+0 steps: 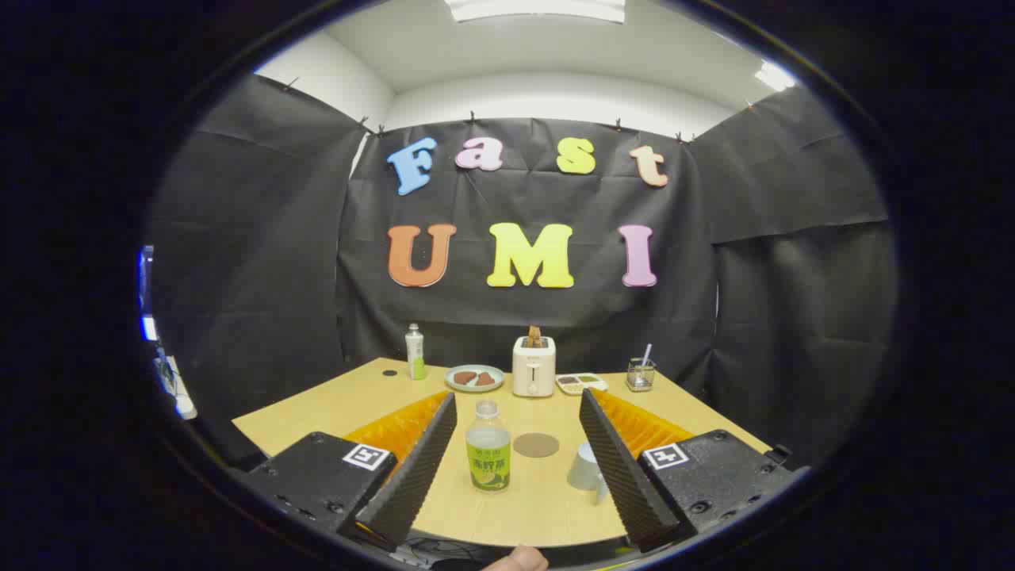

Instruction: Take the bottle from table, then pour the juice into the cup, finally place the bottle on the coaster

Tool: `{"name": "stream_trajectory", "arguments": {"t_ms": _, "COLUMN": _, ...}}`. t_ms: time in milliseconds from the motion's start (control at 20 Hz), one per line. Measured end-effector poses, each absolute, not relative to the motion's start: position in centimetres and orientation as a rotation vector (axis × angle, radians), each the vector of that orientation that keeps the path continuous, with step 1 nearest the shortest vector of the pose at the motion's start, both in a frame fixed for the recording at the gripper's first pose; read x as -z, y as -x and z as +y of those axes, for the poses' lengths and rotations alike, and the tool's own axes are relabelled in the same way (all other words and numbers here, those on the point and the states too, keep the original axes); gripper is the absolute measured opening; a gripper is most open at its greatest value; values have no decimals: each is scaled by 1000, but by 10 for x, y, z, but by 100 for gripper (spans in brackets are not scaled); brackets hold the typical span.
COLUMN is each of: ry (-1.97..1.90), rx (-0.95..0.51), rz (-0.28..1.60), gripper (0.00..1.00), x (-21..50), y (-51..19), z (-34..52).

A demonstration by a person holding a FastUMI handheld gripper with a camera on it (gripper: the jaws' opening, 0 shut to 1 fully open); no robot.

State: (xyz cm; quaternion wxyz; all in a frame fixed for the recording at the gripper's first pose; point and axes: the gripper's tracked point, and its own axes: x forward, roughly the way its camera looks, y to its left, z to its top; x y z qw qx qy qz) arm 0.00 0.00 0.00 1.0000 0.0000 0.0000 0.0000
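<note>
We are at the very start of the job, as far as we can judge. Our tongs (517, 444) stand wide open with nothing between the pads, both fingers (420, 468) held above the near part of the worktop (333, 404). The bottle (488, 448) stands upright on the worktop between the two fingers and a little ahead of them, nearer the left finger, touching neither. Its cap looks to be on, and we cannot tell how full it is.

The cup (585, 466) sits just beside the right finger, partly hidden by it, so we cannot see whether anything is in it; it appears pale and may be lying tilted or upside down, though we cannot say which. The coaster (536, 444), a round brown disc, lies flat and bare between bottle and cup, just beyond them.

So we reckon nothing is done yet: the bottle is not gripped, no pouring shows, and the coaster carries nothing. All three steps remain.

Farther back, well apart from our things, we see a second bottle (415, 352), a plate (474, 378), a toaster (534, 365), a small tray (581, 383) and a wire holder (640, 373).
</note>
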Motion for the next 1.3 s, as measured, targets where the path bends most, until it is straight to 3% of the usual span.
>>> {"name": "stream_trajectory", "arguments": {"t_ms": 750, "ry": -22, "rx": -3, "rz": 8, "gripper": 100, "x": 10, "y": -13, "z": 6}}
{"name": "stream_trajectory", "arguments": {"t_ms": 1300, "ry": -21, "rx": -4, "rz": 73, "gripper": 100, "x": 62, "y": -78, "z": 30}}
